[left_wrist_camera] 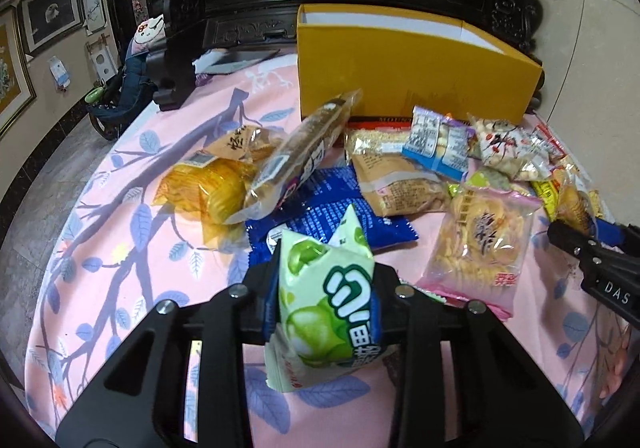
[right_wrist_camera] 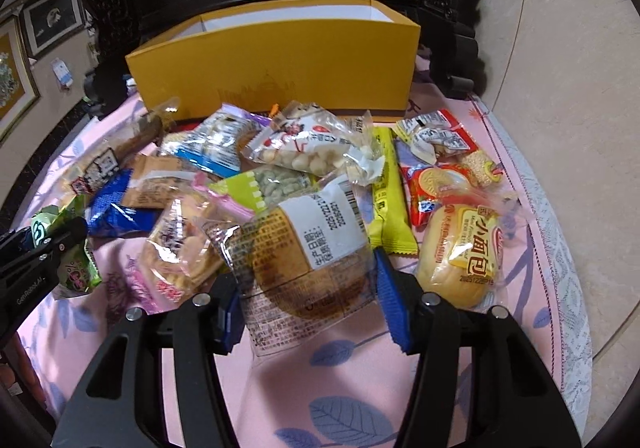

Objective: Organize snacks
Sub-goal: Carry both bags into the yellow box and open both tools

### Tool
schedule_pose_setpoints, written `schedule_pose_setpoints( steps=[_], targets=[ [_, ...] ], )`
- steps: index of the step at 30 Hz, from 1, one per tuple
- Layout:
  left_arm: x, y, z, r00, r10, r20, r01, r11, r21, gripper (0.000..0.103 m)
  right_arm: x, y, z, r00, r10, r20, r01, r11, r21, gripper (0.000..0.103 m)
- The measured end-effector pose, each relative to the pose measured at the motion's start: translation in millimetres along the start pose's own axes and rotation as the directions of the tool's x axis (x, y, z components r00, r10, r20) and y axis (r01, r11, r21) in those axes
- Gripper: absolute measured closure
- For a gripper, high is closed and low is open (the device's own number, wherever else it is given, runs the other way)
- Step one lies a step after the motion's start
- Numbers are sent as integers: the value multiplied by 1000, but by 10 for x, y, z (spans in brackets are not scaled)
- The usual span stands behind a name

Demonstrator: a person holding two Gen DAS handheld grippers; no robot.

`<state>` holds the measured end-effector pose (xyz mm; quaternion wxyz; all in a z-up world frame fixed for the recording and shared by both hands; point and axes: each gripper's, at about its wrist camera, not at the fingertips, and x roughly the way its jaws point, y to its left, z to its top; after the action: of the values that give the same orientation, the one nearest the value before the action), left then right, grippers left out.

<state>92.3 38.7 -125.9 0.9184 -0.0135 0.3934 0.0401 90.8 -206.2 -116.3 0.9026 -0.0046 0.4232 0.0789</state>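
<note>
Gripping green packet [left_wrist_camera: 324, 300] | left claw [left_wrist_camera: 325, 288] | right claw [right_wrist_camera: 308, 288] clamps cake [right_wrist_camera: 304, 264]

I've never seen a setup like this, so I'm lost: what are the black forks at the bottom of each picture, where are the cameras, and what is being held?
A person holds two hand grippers, each with a camera looking along its fingers. One picture is from the left gripper, shut on a green-and-white snack packet. The other is from the right gripper, shut on a clear-wrapped round pastry. More snack packets lie on a pink floral tablecloth, before an open yellow box.
</note>
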Motion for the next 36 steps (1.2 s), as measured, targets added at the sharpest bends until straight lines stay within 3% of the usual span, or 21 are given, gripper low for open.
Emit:
schedule_pose_setpoints(
  steps=[11, 18, 22, 29, 34, 36],
  targets=[
    [-271, -198, 256, 997, -60, 53, 58, 997, 45, 70, -150, -40, 84, 999, 2, 35, -2, 1000, -5, 46],
    [-272, -206, 701, 991, -109, 71, 106, 993, 52, 69, -193, -17, 257, 998, -3, 55, 4, 1000, -26, 46],
    [-276, -203, 1137, 988, -116, 103, 111, 992, 52, 69, -255, -4, 507, 996, 8, 84, -5, 999, -35, 46],
    [-50, -314, 2148, 988, -117, 103, 112, 992, 52, 69, -206, 3, 1607, 988, 32, 149, -24, 998, -54, 46],
    [377, -427, 2665, 995, -77, 60, 74, 997, 38, 68, 147, -5, 2324, 992, 61, 115, -59, 998, -22, 46],
    [578, -469, 2758, 997, -61, 41, 59, 997, 46, 62, 345, -35, 2507, 993, 67, 96, -67, 998, -4, 45]
  ],
)
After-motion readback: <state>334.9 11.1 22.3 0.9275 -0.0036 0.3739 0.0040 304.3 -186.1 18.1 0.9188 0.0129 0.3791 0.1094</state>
